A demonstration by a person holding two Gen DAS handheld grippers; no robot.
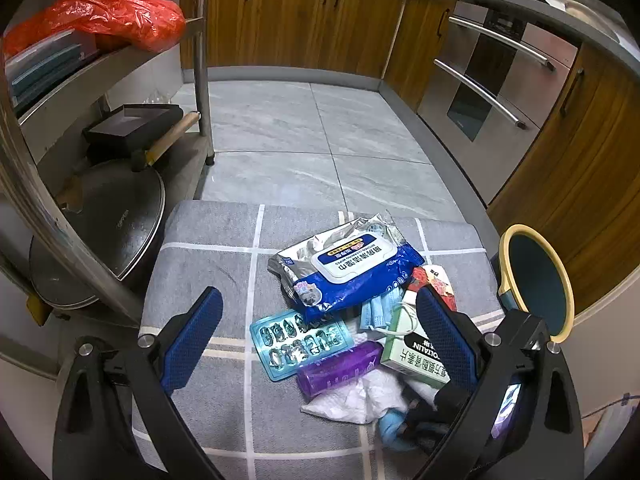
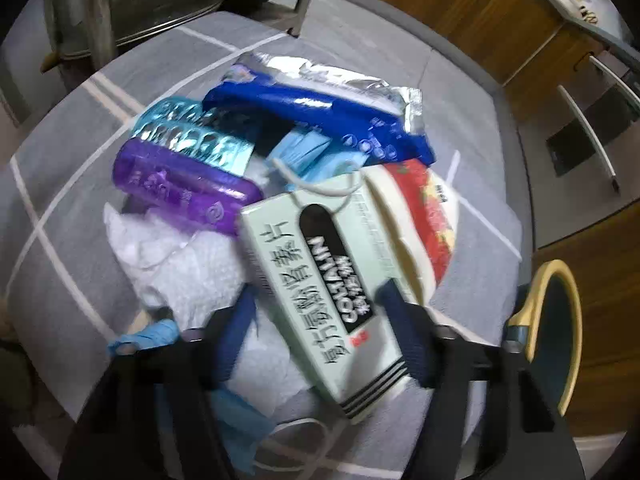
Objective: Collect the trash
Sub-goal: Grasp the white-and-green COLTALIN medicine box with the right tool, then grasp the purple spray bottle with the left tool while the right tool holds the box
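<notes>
A heap of trash is seen on a grey cloth (image 1: 208, 264) crossed by white lines. Whether a desk lies beneath the cloth cannot be told.

At the far side of the heap a blue and silver wet-wipe pack (image 1: 344, 268) is laid, glossy and crumpled, its long axis running from lower left to upper right in the left wrist view. Just nearer, a teal blister sheet (image 1: 300, 340) with foil pockets is laid flat, and against its near edge a translucent purple tube (image 1: 340, 368) is set, its long axis roughly parallel to the pack. Crumpled white tissue (image 1: 360, 400) is spread beneath the tube. Pale blue face masks (image 1: 376, 312) with white ear loops are tucked between the pack and a pale green medicine box (image 2: 320, 300).

The box is a flat cardboard rectangle; in the right wrist view its long axis is tilted from upper left to lower right, one short end pointing toward the camera. A white and red wrapper (image 2: 424, 216) is pressed against its right side.

The right gripper (image 2: 320, 332) is held with its fingers apart on either side of the box; contact cannot be told through the blur. The left gripper (image 1: 320, 336) is held wide open above the heap.

A round bin (image 1: 536, 280), dark teal inside with a cream rim, is seen at the right; its contents cannot be made out.
</notes>
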